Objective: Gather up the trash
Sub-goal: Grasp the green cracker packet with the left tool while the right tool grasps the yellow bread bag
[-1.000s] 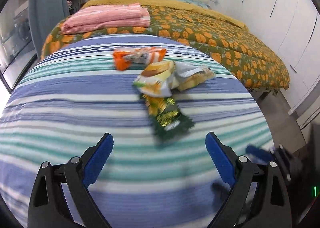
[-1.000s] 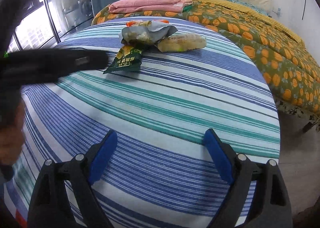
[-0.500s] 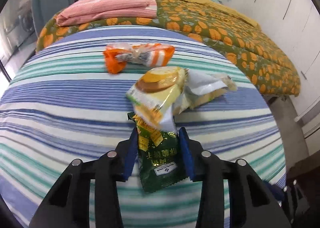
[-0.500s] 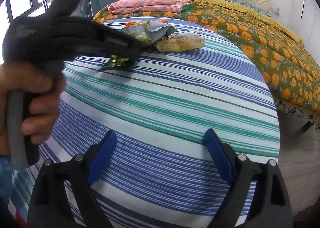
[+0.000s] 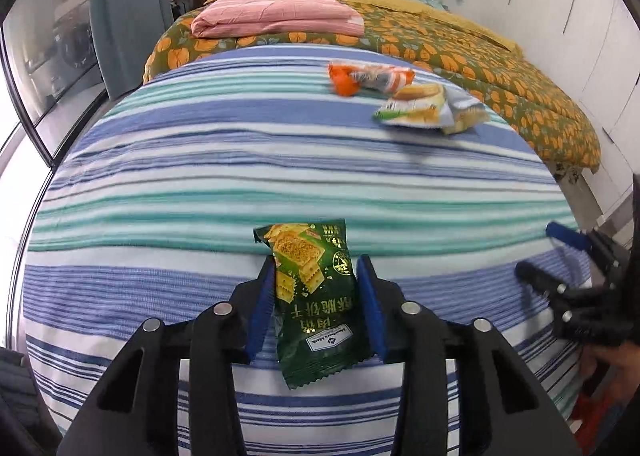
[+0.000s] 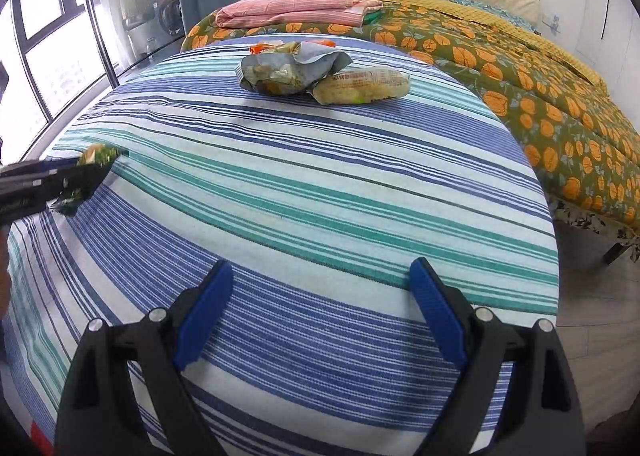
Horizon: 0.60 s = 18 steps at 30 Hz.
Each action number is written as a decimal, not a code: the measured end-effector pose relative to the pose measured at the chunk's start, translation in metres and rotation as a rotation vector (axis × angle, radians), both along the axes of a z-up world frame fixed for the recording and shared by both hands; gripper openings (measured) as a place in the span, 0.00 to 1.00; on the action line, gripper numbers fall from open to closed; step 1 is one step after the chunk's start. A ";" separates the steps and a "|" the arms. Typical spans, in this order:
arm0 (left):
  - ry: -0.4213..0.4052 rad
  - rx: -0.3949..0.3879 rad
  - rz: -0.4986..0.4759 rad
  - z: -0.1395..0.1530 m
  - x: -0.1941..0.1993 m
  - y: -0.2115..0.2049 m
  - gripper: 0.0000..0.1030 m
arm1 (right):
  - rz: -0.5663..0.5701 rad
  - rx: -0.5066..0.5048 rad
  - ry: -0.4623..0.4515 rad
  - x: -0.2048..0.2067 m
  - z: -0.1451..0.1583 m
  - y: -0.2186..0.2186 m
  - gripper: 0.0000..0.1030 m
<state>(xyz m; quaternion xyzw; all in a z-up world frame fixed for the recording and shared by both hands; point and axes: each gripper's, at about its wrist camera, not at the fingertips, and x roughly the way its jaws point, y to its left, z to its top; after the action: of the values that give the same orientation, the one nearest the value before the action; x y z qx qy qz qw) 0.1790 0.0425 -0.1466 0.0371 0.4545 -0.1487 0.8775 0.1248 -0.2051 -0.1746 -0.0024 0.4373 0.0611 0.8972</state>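
Right hand-held gripper [image 6: 320, 296] hangs agape above the striped tablecloth [image 6: 320, 184], crumpled wrappers [image 6: 294, 70] beyond.

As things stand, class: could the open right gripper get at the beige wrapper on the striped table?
Probably yes: the right gripper is open and only bare striped table lies before the beige wrapper.

Left wrist view: low over the striped tablecloth [image 5: 280, 160], looking forward between the left gripper [image 5: 316, 296] fingers toward the bed [image 5: 460, 40].
Right wrist view: close above the tablecloth's near edge, facing the same bed past the right gripper [image 6: 320, 312].
Shared: tablecloth, wrapper pile [image 6: 296, 68], folded pink blanket [image 5: 276, 14]; each gripper shows at the other view's edge.
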 end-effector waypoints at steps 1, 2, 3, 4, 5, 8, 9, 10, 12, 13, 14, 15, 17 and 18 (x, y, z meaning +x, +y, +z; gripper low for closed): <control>-0.001 0.003 0.007 -0.003 0.000 0.001 0.51 | 0.000 0.000 0.000 0.000 0.000 0.000 0.84; -0.001 0.001 0.011 -0.006 0.000 0.003 0.56 | -0.001 0.000 0.000 0.000 0.000 0.000 0.84; 0.002 -0.002 0.016 -0.009 0.000 0.004 0.58 | -0.002 0.000 -0.001 -0.001 0.000 0.000 0.84; -0.016 0.001 0.013 -0.009 -0.001 0.004 0.61 | -0.001 0.001 0.000 -0.001 0.000 -0.001 0.84; -0.019 0.017 0.011 -0.011 -0.001 0.002 0.66 | -0.001 0.002 0.000 -0.001 0.000 -0.001 0.84; -0.034 0.069 -0.019 -0.015 -0.004 -0.007 0.76 | -0.001 0.001 0.000 -0.001 0.000 -0.001 0.84; -0.037 0.089 -0.027 -0.015 -0.005 -0.011 0.78 | -0.001 0.001 0.000 -0.001 0.000 -0.001 0.84; -0.039 0.099 -0.025 -0.016 -0.004 -0.012 0.82 | -0.001 0.000 0.000 -0.001 0.000 -0.001 0.84; -0.025 0.096 -0.006 -0.017 -0.001 -0.009 0.88 | -0.001 0.001 0.000 -0.001 0.000 -0.001 0.85; -0.014 0.080 0.001 -0.018 0.001 -0.006 0.91 | -0.001 0.002 0.001 -0.001 0.000 -0.001 0.85; -0.012 0.082 -0.004 -0.019 0.002 -0.007 0.93 | -0.002 0.005 0.002 -0.001 0.000 -0.001 0.85; -0.011 0.092 -0.009 -0.019 0.002 -0.008 0.94 | 0.001 0.008 0.006 -0.001 0.000 -0.002 0.86; -0.010 0.091 -0.005 -0.020 0.002 -0.008 0.95 | 0.010 0.009 0.011 0.001 -0.001 -0.001 0.87; -0.009 0.087 -0.005 -0.020 0.002 -0.008 0.95 | 0.019 0.001 0.015 0.003 0.000 0.000 0.87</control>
<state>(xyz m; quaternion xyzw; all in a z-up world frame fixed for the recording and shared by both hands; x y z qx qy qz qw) 0.1811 0.0346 -0.1661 0.0770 0.4567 -0.1308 0.8766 0.1281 -0.2050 -0.1742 -0.0059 0.4441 0.0698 0.8932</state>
